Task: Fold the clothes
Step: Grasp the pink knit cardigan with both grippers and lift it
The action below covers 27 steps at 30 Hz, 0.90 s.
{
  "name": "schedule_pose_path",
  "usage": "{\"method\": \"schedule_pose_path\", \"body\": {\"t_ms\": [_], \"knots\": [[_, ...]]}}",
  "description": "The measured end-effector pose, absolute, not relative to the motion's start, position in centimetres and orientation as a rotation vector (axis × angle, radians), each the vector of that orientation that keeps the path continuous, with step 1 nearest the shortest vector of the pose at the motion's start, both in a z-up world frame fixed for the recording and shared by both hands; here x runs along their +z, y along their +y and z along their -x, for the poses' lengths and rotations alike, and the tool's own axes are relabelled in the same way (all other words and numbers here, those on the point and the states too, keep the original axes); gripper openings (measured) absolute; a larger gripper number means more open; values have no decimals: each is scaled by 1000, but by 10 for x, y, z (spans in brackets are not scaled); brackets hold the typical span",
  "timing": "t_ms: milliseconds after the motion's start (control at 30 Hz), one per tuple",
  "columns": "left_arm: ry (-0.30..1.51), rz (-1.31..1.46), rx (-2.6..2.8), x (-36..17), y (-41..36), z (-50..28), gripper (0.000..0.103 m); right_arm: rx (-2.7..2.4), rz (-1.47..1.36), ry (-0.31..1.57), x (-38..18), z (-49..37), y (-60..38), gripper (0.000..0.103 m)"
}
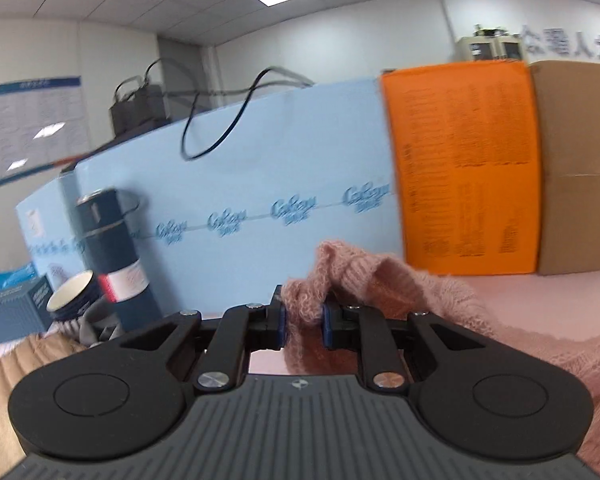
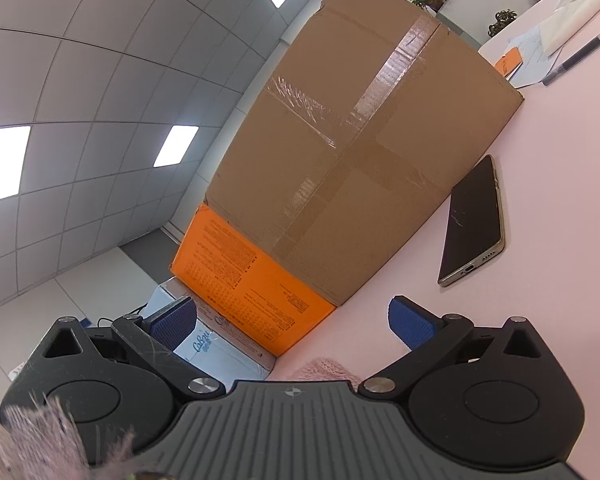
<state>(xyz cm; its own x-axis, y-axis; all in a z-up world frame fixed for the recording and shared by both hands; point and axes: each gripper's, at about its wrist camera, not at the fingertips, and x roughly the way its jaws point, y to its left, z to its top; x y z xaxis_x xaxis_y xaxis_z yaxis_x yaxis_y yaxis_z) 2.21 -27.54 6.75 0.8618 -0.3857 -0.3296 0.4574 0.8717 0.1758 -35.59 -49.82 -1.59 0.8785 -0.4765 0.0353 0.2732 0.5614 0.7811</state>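
The left gripper (image 1: 303,326) pinches a bunched fold of the pink sweater (image 1: 380,280), lifted off the pink table (image 1: 560,292) before the blue box (image 1: 260,168), while the right gripper (image 2: 292,322) gapes empty beside the carton (image 2: 360,140).

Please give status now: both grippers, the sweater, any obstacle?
Left gripper shut on pink sweater, fabric bunched between fingers. Right gripper open, empty. Cardboard box close ahead of right; phone on table beside it.
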Motion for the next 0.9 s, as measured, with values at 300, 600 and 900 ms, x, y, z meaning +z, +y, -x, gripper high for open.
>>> {"method": "schedule_pose_path", "body": {"t_ms": [300, 600, 900], "knots": [[425, -135, -465, 19, -244, -58, 21, -374, -860, -203, -20, 342, -501, 103], [324, -199, -488, 23, -245, -54, 33, -289, -680, -90, -12, 322, -475, 103], [386, -159, -491, 21, -241, -64, 33, -326, -846, 63, -16, 312, -454, 103]]}}
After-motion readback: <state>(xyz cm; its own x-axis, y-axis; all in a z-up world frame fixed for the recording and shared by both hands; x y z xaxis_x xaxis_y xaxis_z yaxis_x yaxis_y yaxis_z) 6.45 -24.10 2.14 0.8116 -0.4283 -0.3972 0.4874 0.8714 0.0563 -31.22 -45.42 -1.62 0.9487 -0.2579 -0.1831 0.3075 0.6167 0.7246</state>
